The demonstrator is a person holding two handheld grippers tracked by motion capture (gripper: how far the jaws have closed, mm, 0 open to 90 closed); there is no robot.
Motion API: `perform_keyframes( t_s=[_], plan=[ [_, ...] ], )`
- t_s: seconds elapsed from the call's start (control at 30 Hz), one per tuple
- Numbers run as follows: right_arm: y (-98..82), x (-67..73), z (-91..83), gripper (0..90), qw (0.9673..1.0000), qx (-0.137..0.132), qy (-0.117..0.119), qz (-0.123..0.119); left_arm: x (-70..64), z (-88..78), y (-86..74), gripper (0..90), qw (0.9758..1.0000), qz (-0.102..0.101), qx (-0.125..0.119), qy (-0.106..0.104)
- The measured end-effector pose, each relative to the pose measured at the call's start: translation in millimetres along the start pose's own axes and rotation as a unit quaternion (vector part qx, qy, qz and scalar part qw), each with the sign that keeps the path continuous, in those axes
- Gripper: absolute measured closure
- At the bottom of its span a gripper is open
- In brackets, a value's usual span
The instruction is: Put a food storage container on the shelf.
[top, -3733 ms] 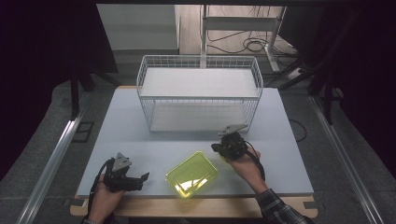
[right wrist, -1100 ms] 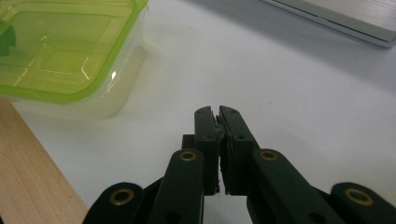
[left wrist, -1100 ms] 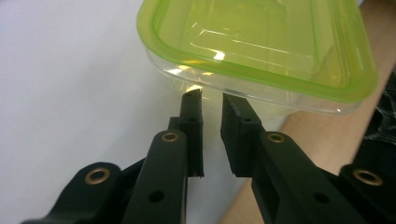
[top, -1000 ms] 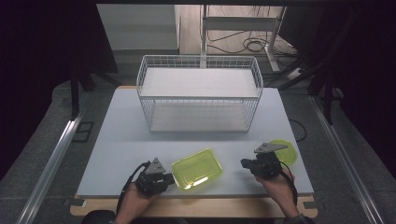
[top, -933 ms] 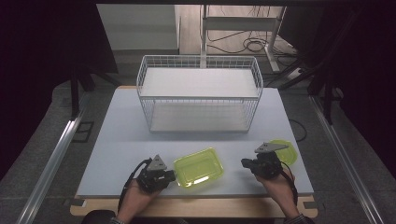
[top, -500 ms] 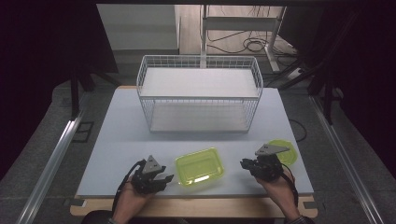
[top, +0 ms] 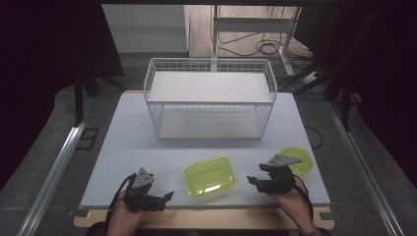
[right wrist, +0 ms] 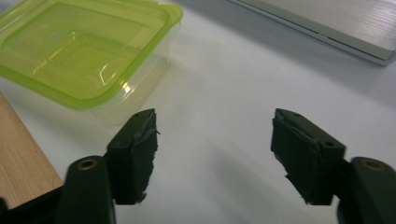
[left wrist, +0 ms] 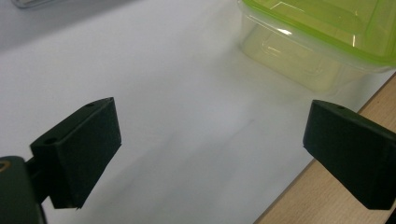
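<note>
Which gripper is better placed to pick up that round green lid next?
Probably the right gripper: the round green lid lies just beyond that hand at the table's right, and its jaws stand open, empty. The left gripper sits across the lidded green container.

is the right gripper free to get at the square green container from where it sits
Probably yes. The right gripper is open and holds nothing, and bare table lies between it and the green container, which sits close beside its jaws.
</note>
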State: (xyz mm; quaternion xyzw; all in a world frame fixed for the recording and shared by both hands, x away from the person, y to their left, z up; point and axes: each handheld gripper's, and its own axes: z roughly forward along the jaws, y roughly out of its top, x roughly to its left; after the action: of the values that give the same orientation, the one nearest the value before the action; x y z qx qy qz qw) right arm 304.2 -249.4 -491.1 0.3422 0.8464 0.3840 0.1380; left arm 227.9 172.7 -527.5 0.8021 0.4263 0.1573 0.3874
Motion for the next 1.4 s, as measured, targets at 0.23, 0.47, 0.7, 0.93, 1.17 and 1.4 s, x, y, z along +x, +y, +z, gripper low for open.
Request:
perform_keyframes(
  t_s=[0.23, 0.47, 0.7, 0.93, 1.17, 1.4],
  plan=[
    [0.3, 0.4, 6.7, 20.3, 0.9999, 0.005, 0.01, 0.009, -2.3, 4.3, -2.2, 2.2, 0.9991, 0.036, 0.012, 0.02],
    [8.2, 2.5, 16.2, 14.3, 0.9979, -0.001, 0.029, 0.057, 0.4, 8.2, -3.6, 2.0, 0.9991, 0.036, 0.014, 0.017],
    [15.7, 3.9, 18.2, 19.6, 0.9961, -0.001, 0.047, 0.075, 2.4, 7.8, -3.9, 2.3, 0.9994, 0.031, 0.007, 0.012],
    [26.8, 8.4, 21.8, 28.6, 0.9913, 0.0, 0.09, 0.096, 2.4, 9.5, -3.6, 2.4, 0.9993, 0.035, 0.005, 0.009],
    [35.0, 15.2, 35.8, 36.3, 0.9868, 0.014, 0.118, 0.109, 1.4, 9.6, -3.2, 2.5, 0.9993, 0.037, 0.0, 0.007],
    [38.3, 1.4, 48.4, 48.6, 0.9761, 0.026, 0.145, 0.16, 0.1, 11.1, -3.0, 2.6, 0.999, 0.044, 0.003, 0.008]
  ],
)
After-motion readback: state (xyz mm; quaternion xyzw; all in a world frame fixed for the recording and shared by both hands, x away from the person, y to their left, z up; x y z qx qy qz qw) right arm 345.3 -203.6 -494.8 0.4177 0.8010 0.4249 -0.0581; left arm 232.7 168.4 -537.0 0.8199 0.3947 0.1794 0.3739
